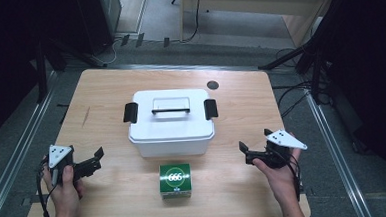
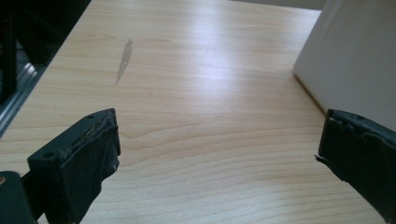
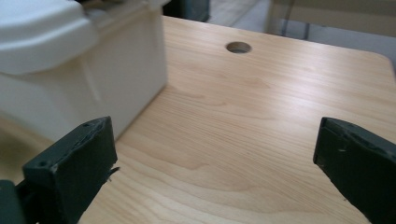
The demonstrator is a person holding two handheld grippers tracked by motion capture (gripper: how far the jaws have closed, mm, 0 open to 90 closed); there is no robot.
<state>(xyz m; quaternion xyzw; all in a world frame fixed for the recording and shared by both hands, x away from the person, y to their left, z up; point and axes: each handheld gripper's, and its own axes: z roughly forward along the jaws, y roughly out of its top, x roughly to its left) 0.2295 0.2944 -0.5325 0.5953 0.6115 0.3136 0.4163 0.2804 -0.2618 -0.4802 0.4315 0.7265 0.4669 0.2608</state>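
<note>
- White storage box (image 1: 171, 123) sits near the middle of the counter (image 1: 105, 88), its lid on; in the high view its long axis runs left to right across the counter, broad front wall facing the person.
- Lid handle (image 1: 170, 105), a flat bar, lies along the same long axis in the centre of the lid.
- Black latches (image 1: 130, 113), one on each short end of the box, point outward to the left and right.
- Green carton (image 1: 175, 180) with a round "666" mark stands just in front of the box's front wall, close to it but apart, nearer the person's edge of the counter.
- Left claw (image 1: 94, 159), held in the person's left hand (image 1: 65, 188), is to the left of the box and points toward it; its jaws are spread wide with nothing between them. In the left gripper view (image 2: 217, 154) bare wood lies between the jaws and the box's white wall (image 2: 355, 60) rises at the upper right.
- Right claw (image 1: 247, 153), in the person's right hand (image 1: 279, 176), is to the right of the box and points toward it, jaws likewise spread wide and empty. In the right gripper view (image 3: 215, 156) the box's end wall and lid edge (image 3: 70, 56) stand at the left, clear of the jaws.
- Round cable hole (image 1: 213, 85) shows in the counter behind the box's right end.
- Grey streak (image 1: 86, 116) marks the wood left of the box.
</note>
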